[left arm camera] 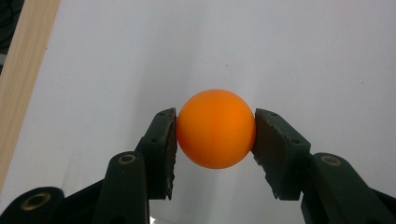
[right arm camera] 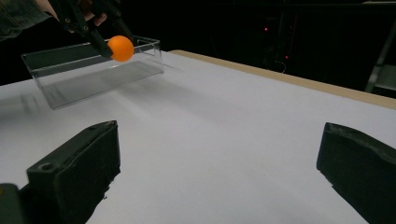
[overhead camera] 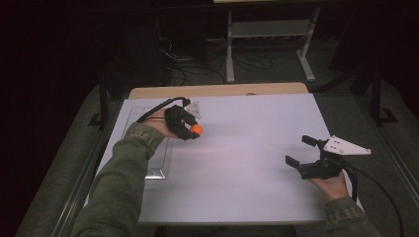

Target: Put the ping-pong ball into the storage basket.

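We had the left gripper point(overhead camera: 190, 129) clamped on the ball point(overhead camera: 196, 130), held in the air just beside the clear tray point(right arm camera: 140, 56); our right gripper point(overhead camera: 305, 150) sat empty, jaws wide, well apart. The pads point(left arm camera: 164, 144) pinched the ball only at its sides, so we judged any squeeze or tilt could have popped it loose and sent it rolling off the table point(overhead camera: 247, 163).

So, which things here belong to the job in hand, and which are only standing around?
In the job:
- orange ball, clamped in the left gripper
- clear plastic box beside it
- right gripper, open, empty

Only around:
- white table surface
- metal stand and cables behind the table
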`<state>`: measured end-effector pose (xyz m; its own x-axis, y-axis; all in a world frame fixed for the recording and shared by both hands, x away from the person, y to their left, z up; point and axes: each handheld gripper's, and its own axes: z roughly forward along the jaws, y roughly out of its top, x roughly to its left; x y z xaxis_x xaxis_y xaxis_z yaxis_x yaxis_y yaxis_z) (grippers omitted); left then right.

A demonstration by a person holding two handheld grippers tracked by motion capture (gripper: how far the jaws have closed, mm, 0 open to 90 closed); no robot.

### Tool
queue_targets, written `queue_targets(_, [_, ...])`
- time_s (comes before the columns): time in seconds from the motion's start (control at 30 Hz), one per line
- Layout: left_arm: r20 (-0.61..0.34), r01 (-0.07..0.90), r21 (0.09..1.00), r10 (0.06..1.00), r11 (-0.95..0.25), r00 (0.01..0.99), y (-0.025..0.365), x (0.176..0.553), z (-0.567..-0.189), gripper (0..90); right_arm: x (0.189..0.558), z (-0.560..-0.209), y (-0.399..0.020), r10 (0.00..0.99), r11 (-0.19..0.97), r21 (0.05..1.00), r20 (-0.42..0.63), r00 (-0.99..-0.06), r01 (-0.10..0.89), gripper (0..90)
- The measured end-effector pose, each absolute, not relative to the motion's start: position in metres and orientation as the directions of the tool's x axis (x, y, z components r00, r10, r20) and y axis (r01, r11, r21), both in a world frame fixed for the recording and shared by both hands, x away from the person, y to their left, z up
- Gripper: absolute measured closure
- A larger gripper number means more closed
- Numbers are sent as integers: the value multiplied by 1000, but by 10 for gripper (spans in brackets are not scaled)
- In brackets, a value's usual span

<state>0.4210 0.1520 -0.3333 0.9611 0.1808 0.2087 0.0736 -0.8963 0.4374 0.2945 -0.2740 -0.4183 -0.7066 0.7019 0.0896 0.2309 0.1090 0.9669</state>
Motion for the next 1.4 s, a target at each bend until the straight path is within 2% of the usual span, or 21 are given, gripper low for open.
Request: queue_targets(1.4, [271,80,483,235,-872,933,182,393,-285,505,295,-418,-273,702,107,967,92,-706,233,0])
